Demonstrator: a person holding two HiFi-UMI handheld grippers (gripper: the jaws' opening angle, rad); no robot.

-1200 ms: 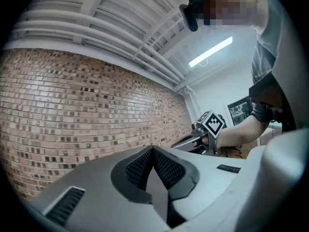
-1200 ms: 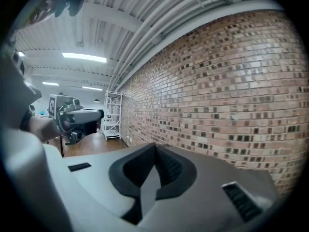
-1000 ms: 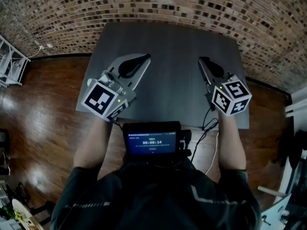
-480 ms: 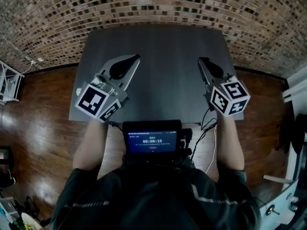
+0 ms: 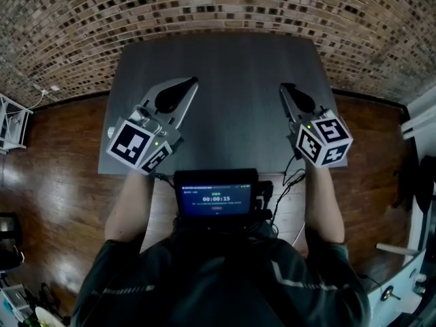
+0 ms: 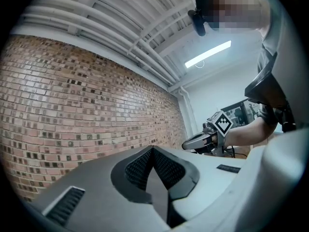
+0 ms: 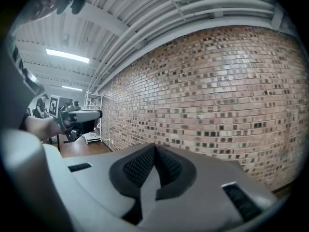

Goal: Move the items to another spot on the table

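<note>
1. Items for this job don't show up anywhere in the head view. The dark table (image 5: 225,60) ahead of and between both claws is just bare top. Left claw (image 5: 193,82) and right claw (image 5: 284,87) hover over its near half, well apart, both tips pointing toward the brick wall (image 5: 218,5). Biggest risk as I see it: there's no target in sight, so any reach from here is a blind one. Also, a cable (image 5: 294,177) dangles behind the right claw at the table's near edge and could snag on a wide swing.
2. Left gripper view: the left claw's jaws are pressed together with nothing between them. Only wall and ceiling sit ahead of it, with the right claw off to its right. Tilted up like this it can't see the tabletop, so it could bump something unseen below.
3. Right gripper view: the right claw is clamped shut too, and empty. Wall ahead, left claw off to its left. If either one goes for an item without opening first, the closed tips would probably just shove it away.
</note>
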